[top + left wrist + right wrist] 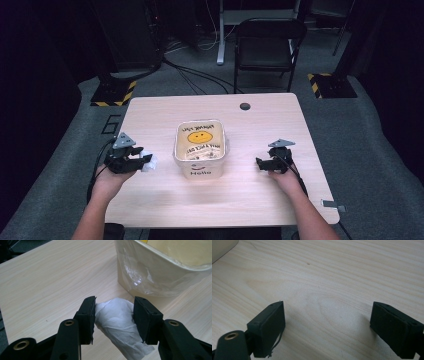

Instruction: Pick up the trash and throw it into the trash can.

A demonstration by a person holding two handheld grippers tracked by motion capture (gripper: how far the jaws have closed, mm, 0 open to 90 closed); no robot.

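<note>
Left gripper [142, 161]: black jaws pinching a crumpled white tissue wad [117, 322], one pad on each side of it, the loose end of the wad trailing back below the jaws. In the high view the wad [149, 163] sits at the jaw tips, left of the cream plastic bin [199, 146] and just short of its left wall. Left gripper view: the bin wall [140, 270], lined with a clear plastic bag, stands close ahead and to the right of the wad; bare wood on the left.

Right gripper [260, 163]: jaws spread wide, nothing between them. Right gripper view: the two black pads [268, 327] stand over bare grain of the light wooden table [332, 277].

Layout: the bin stands near the table centre, a yellow smiley face printed inside and the word "Hello" on its near wall. Open tabletop [220, 200] lies between the bin and the near edge, and a wide bare strip lies behind the bin up to the far edge. The right gripper is well apart from the bin's right wall, with clear wood between. The left hand [107, 182] is near the table's left edge. A black folding chair [267, 45] stands beyond the far edge.
</note>
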